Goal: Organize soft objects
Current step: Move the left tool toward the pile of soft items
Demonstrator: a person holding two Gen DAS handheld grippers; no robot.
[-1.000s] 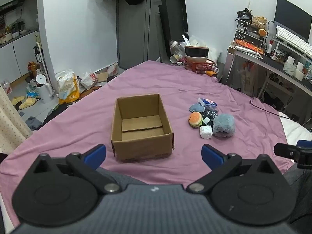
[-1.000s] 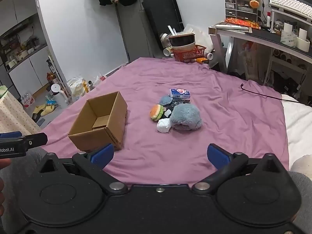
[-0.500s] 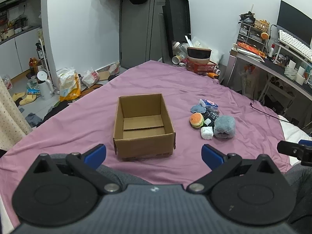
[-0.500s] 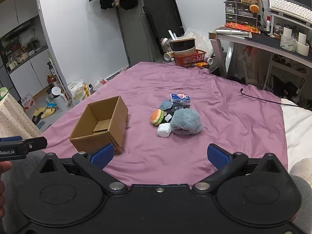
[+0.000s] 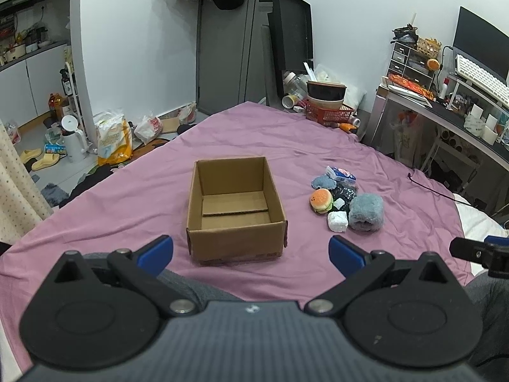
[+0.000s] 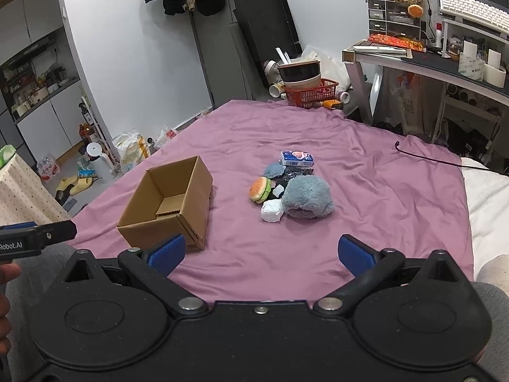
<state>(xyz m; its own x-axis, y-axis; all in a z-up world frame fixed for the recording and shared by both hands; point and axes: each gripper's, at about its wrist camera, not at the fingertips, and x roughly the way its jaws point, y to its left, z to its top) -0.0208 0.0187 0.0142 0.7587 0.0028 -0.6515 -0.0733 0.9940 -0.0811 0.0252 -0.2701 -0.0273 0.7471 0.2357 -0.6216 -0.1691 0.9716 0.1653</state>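
An open, empty cardboard box [image 5: 235, 210] stands on the purple bedsheet [image 5: 286, 140]; it also shows in the right wrist view [image 6: 168, 205]. To its right lies a pile of soft things: a fluffy blue-grey plush [image 5: 366, 211] [image 6: 307, 196], a burger plush [image 5: 322, 200] [image 6: 260, 189], a white ball [image 5: 337, 221] [image 6: 272, 210], a small blue pad [image 5: 323, 182] and a tissue pack [image 6: 296, 158]. My left gripper [image 5: 251, 253] is open and empty, just in front of the box. My right gripper [image 6: 261, 254] is open and empty, short of the pile.
A red basket with bowls [image 5: 329, 108] stands beyond the bed's far edge. A desk with a keyboard and clutter [image 5: 445, 102] is at the right. A black cable [image 6: 426, 156] lies on the sheet. Bags and slippers litter the floor at the left [image 5: 111, 140].
Both views have shifted slightly; the box and the pile sit a bit lower and farther right in the left wrist view. Both grippers stay open. Nothing on the bed has moved.
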